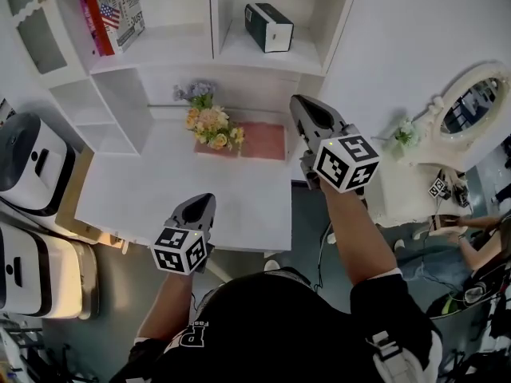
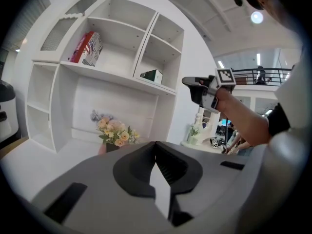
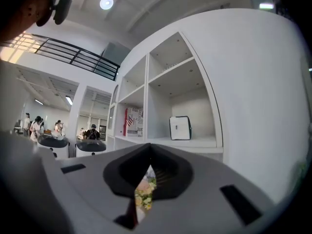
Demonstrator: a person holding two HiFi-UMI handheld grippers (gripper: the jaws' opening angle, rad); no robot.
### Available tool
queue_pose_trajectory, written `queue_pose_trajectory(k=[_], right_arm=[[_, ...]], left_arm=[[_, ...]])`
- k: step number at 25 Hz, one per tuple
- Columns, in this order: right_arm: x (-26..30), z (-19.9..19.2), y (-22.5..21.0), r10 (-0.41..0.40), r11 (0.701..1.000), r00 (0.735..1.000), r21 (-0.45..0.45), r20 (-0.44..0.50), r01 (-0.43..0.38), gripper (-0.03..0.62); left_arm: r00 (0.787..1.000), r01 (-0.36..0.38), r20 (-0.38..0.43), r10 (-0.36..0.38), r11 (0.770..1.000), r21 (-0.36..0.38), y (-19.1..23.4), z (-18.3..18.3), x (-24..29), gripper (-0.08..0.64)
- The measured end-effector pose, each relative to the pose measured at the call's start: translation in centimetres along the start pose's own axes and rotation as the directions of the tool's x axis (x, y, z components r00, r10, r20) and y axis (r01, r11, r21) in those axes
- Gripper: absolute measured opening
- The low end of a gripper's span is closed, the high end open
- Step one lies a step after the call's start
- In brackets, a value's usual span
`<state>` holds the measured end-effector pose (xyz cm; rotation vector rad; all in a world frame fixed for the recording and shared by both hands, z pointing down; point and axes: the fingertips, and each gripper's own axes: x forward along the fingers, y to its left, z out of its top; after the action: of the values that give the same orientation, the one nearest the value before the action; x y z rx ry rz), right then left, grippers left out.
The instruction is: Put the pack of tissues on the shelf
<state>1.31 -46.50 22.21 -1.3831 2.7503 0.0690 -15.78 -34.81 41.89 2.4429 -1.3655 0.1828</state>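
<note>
Standing in the white shelf unit's [image 1: 214,14] upper right compartment, the dark green and white pack of tissues [image 1: 269,27] is well apart from the left gripper [image 1: 204,200] and the right gripper [image 1: 303,102], each with jaws closed together on nothing.

Book [image 1: 112,14] cropped at top edge; white machine [image 1: 32,162] cropped at left.
</note>
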Motion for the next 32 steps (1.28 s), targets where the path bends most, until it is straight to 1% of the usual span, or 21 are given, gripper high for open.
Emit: queue_pose_trajectory(k=[3,6,9,14,17,22,27,32], right_arm=[[-1.8,-1.2,1.4,0.039,0.999,0.999,0.037,0.022,-0.040,0.009],[-3.5,-2.5,3.1,0.082,0.994,0.995,0.062,0.051,-0.085,0.009],[-5.1,-4.8,4.5,0.099,0.991,0.995,0.083,0.031,-0.101,0.008],[-7.0,-9.9,6.1,0.092,0.985,0.993,0.150,-0.067,-0.081,0.008],[-8.2,-12.4,7.3,0.084,0.982,0.990,0.176,-0.116,-0.063,0.008],[-10.1,-15.3,9.0,0.044,0.978,0.987,0.210,-0.156,-0.010,0.008],[-12.0,-18.0,10.5,0.044,0.962,0.981,0.273,-0.188,0.009,0.008],[-13.7,-20.0,12.5,0.051,0.948,0.976,0.318,-0.212,0.019,0.008]], left_arm=[[1.000,0.010,0.004,-0.010,1.000,-0.025,0.1,0.1,-0.1,0.014],[1.000,0.015,0.006,-0.015,1.000,-0.028,0.2,0.2,-0.3,0.014],[1.000,0.028,0.007,-0.028,0.999,-0.017,-0.2,0.1,-0.6,0.014],[1.000,0.024,0.004,-0.024,0.998,0.051,-0.4,0.0,-1.1,0.014],[0.999,0.037,0.001,-0.037,0.998,0.048,-0.5,-0.3,-1.5,0.014],[0.997,0.068,-0.022,-0.067,0.997,0.041,-0.7,-1.2,-2.4,0.014],[0.994,0.104,-0.047,-0.103,0.994,0.032,-1.3,-2.4,-2.9,0.014],[0.986,0.159,-0.064,-0.156,0.987,0.034,-2.3,-3.6,-3.5,0.014]])
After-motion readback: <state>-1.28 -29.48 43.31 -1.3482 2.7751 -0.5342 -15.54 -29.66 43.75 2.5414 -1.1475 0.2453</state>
